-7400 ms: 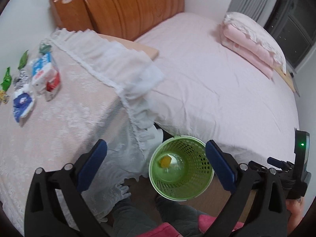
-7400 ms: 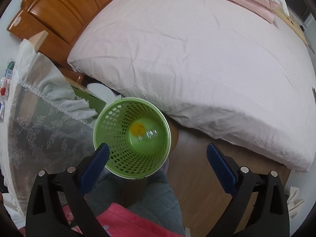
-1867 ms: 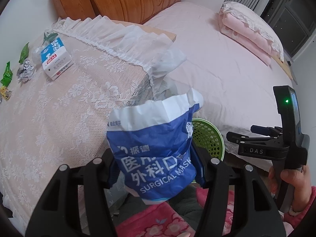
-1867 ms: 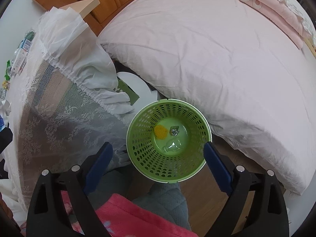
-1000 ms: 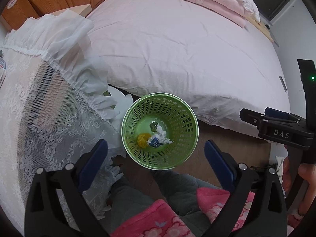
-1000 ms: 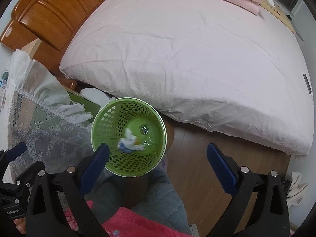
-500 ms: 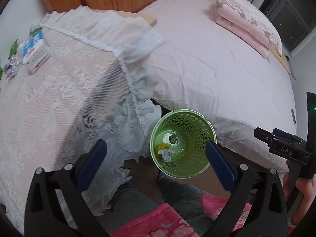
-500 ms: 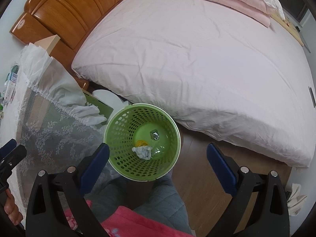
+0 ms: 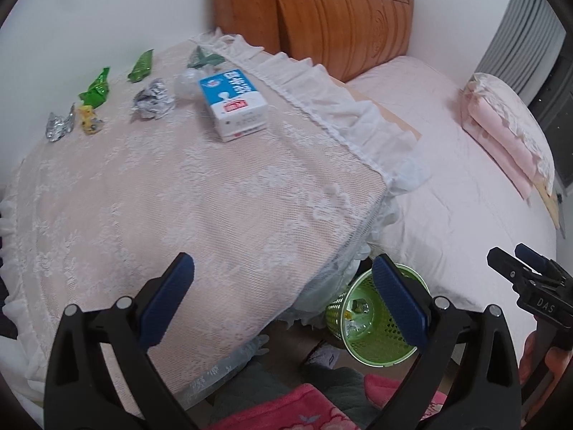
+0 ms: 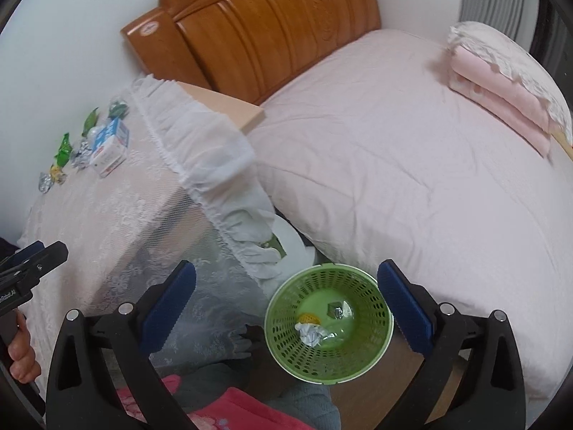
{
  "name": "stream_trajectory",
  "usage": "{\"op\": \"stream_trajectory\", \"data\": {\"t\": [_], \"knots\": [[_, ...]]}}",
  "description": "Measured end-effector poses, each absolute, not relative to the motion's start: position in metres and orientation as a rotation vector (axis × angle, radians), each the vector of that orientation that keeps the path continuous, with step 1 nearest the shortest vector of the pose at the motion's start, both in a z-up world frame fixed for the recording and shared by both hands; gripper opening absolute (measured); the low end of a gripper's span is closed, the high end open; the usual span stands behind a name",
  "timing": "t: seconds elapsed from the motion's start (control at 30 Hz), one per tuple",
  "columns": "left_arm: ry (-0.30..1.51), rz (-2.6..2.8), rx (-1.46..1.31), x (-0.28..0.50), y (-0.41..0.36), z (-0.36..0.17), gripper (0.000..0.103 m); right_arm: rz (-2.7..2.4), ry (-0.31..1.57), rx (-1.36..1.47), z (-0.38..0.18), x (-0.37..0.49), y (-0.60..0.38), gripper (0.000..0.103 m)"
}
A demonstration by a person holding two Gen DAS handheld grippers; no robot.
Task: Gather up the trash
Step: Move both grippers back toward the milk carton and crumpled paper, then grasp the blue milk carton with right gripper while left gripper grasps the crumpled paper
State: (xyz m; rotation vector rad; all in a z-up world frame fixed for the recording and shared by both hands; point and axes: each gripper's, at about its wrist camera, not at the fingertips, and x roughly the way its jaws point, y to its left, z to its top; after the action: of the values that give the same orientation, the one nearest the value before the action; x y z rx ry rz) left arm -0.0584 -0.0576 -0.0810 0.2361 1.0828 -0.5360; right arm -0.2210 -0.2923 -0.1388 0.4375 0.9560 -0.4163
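left hand-held gripper [image 9: 283, 301] released, empty | mask bag now in green bin [image 10: 329, 326] | right hand-held gripper [image 10: 286, 308] released | milk carton [image 9: 234, 102] next

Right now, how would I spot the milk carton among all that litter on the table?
Start at the lace-covered table beside the wooden headboard and look to its far end, where the litter sits. The milk carton lies flat there, the only boxy, blue-and-white item among crumpled foil and green wrappers.
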Motion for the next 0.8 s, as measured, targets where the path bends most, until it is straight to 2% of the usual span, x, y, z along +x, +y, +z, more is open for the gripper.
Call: {"op": "stream_trajectory", "data": {"t": [0.57,0.8], "knots": [[1.108,-0.341,0.121,-0.004,0.013,-0.090,0.095,-0.187,1.025,0.267,-0.135,-0.132,-0.223,0.101],[1.092,-0.311,0.118,0.049,0.028,-0.089,0.095,-0.128,1.006,0.189,-0.127,-0.048,-0.193,0.101]]}}
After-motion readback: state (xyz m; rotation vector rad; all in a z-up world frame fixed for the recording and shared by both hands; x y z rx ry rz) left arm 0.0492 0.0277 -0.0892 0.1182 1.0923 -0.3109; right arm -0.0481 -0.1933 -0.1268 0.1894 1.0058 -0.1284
